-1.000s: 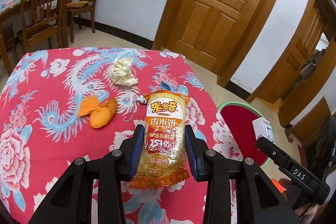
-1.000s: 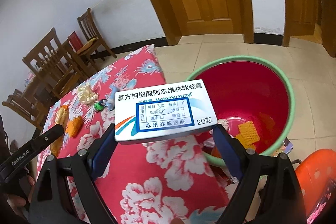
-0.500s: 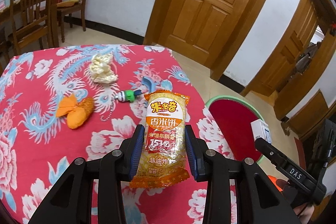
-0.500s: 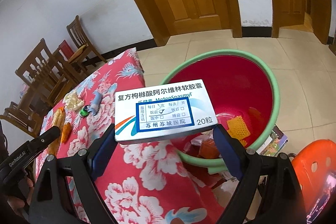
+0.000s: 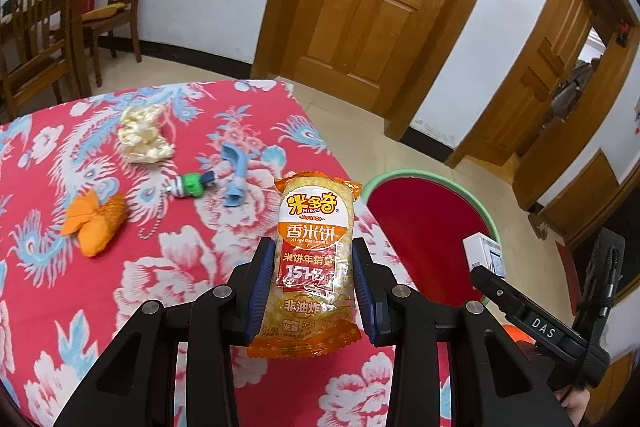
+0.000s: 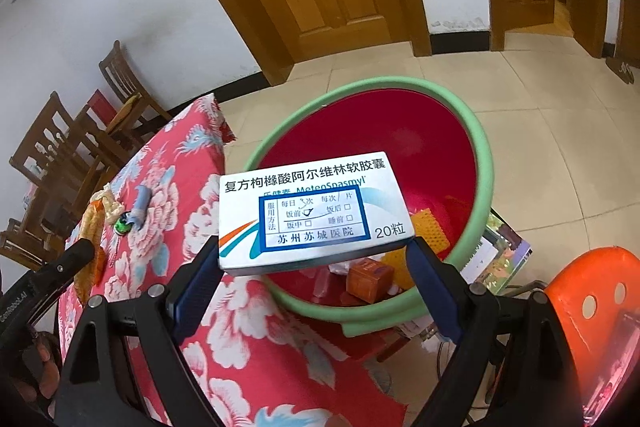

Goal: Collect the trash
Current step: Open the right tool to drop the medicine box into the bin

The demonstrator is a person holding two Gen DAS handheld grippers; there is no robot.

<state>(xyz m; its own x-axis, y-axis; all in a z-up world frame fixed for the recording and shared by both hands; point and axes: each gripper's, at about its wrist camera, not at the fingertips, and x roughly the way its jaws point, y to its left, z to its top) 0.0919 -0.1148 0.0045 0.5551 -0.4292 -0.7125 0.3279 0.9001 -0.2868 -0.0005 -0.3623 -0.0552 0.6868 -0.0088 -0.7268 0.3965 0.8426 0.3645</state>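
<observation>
The left gripper [image 5: 314,269] squeezed a snack bag [image 5: 314,259] above the table's [image 5: 52,279] right edge. The right gripper [image 6: 314,261] held a medicine box [image 6: 312,211] over the red bin [image 6: 480,163]. Some trash already lay inside. 4 bits were left: paper wad [image 5: 144,141], orange wrapper [image 5: 94,223], blue piece [image 5: 236,179], green cap [image 5: 190,185].

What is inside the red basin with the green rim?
In the red basin lie an orange mesh piece, a small orange-brown box and pale scraps. The held medicine box covers part of its bottom.
</observation>
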